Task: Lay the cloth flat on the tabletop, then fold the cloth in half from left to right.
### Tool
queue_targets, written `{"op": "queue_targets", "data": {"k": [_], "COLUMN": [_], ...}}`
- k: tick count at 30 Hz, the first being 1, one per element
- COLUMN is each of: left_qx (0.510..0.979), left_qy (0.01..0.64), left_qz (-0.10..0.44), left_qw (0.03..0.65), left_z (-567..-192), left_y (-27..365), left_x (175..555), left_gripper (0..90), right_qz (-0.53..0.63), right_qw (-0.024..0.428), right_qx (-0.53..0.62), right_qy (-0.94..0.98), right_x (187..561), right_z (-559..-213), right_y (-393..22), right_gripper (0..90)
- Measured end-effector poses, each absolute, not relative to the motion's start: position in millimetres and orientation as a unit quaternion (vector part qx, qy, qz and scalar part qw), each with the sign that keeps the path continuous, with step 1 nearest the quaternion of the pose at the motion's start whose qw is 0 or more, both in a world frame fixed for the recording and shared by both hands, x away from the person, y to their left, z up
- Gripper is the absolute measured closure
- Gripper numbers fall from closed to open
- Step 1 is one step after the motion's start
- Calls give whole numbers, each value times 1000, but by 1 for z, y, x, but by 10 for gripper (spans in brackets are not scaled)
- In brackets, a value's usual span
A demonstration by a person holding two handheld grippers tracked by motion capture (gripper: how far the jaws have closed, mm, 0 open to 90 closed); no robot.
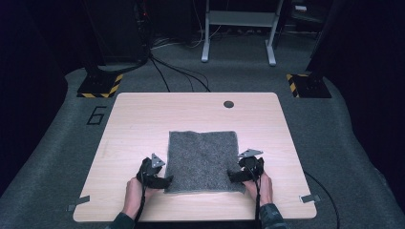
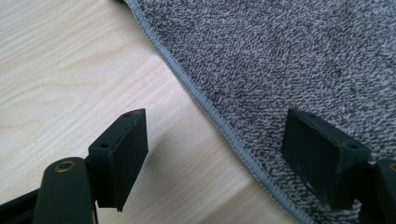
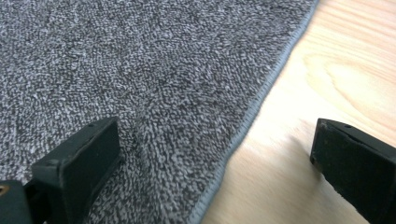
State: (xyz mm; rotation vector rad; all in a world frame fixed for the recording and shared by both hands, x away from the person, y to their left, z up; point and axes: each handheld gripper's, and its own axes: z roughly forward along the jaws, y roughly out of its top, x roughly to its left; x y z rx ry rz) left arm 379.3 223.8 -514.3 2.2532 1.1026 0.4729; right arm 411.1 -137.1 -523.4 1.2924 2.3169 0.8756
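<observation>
Grey towel (image 1: pixel 203 160) lying flat mid-table (image 1: pixel 143 119), L gripper (image 1: pixel 165 180) sitting at its near-left corner w/ jaws spread wide, straddling the hem, one over wood, one over cloth, R gripper (image 1: pixel 234 176) doing same at near-right corner, also spread, neither pinching anything.

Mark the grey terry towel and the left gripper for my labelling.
grey terry towel (image 1: pixel 203 155), high view, middle of its flat surface.
left gripper (image 2: pixel 215 154), left gripper view, midway between its open jaws, over the towel's hem.
</observation>
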Motion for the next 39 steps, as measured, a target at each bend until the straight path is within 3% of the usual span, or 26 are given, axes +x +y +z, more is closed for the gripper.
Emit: {"op": "queue_targets", "data": {"k": [7,15,39], "left_qx": [853,829,811], "left_qy": [402,427,461], "left_qz": [173,174,149], "left_qw": [283,316,328], "left_z": [-512,-484,-476], "left_y": [219,245,255], "left_x": [375,390,470], "left_gripper": [203,174,153], "right_qz": [311,364,391], "right_qw": [180,168,139], "right_qx": [465,462,373], "right_qy": [809,791,830], "right_x": [402,391,364], "right_z": [-524,-508,-484], "right_y": [-142,-141,-60], "right_gripper": [14,4,31]}}
